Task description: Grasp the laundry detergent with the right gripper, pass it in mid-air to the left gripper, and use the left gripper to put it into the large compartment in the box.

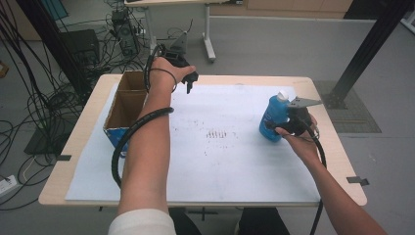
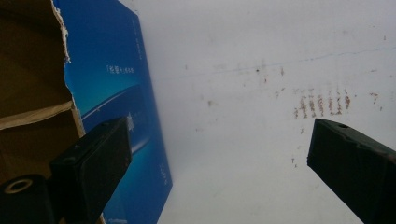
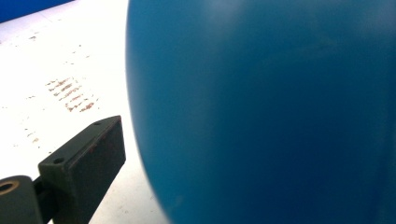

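Over on the right side of the table, a blue bottle (image 1: 273,119) with a white cap stands upright on the white sheet (image 1: 220,161), well away from the near edge. The right gripper (image 1: 277,128) is at the bottle's near side, low on its body, with the person's right hand (image 1: 302,139) wrapped around the handle and a grey plate on top. In the right gripper view the bottle's blue wall (image 3: 261,107) bulges very close to the camera, and one black jaw stands just to its left, near the surface; the other jaw is hidden behind the bottle, so I cannot tell whether the jaws are clamped on it or only set around it.

Near the middle of the sheet lies a small patch of rusty brown marks (image 1: 218,134), well apart from the bottle.

On the far left of the table sits an open cardboard box (image 1: 126,105), brown inside and blue outside, split into two compartments by a divider. The left gripper (image 1: 190,83) is held above the far edge of the sheet, just right of the box, pointing down. In the left gripper view its two black jaws stand wide apart with nothing between them, the blue side of the box (image 2: 116,93) on the left and the brown marks (image 2: 322,103) on the right.

A black cable trails from each gripper along the forearm.
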`<state>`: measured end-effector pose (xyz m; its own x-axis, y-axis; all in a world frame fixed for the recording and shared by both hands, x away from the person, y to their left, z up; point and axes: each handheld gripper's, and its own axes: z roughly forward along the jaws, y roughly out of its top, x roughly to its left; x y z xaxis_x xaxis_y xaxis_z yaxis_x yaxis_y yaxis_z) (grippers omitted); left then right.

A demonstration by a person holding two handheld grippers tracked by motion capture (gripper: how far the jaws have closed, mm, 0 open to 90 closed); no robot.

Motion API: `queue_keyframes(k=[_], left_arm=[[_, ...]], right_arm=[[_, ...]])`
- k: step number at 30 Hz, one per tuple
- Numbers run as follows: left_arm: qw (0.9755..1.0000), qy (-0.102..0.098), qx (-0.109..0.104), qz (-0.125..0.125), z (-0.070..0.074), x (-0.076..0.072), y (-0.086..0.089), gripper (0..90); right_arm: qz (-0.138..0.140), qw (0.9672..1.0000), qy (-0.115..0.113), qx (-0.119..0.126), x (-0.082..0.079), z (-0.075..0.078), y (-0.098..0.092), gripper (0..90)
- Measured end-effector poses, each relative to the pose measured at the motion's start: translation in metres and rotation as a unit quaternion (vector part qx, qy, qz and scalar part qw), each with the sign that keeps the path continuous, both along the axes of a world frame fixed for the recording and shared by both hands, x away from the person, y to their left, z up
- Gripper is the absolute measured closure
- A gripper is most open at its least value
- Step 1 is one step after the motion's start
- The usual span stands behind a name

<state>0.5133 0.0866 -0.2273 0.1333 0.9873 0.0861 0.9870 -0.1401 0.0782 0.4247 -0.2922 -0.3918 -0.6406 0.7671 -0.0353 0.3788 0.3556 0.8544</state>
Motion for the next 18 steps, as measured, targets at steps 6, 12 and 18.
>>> queue_keyframes(k=[6,12,18], left_arm=[[1.0000,0.000,0.000,0.000,0.0004,-0.0002,-0.0005,6.9],[1.0000,0.000,0.000,0.000,0.0001,-0.0002,-0.0009,6.9],[1.0000,0.000,0.001,0.001,-0.0007,-0.0003,-0.0011,6.9]], right_arm=[[0.001,1.0000,0.000,0.000,-0.0001,-0.0001,0.0002,3.2],[0.000,1.0000,0.002,-0.001,0.0005,-0.0006,-0.0001,3.2],[-0.001,1.0000,-0.003,-0.004,0.0005,-0.0001,0.0004,7.9]])
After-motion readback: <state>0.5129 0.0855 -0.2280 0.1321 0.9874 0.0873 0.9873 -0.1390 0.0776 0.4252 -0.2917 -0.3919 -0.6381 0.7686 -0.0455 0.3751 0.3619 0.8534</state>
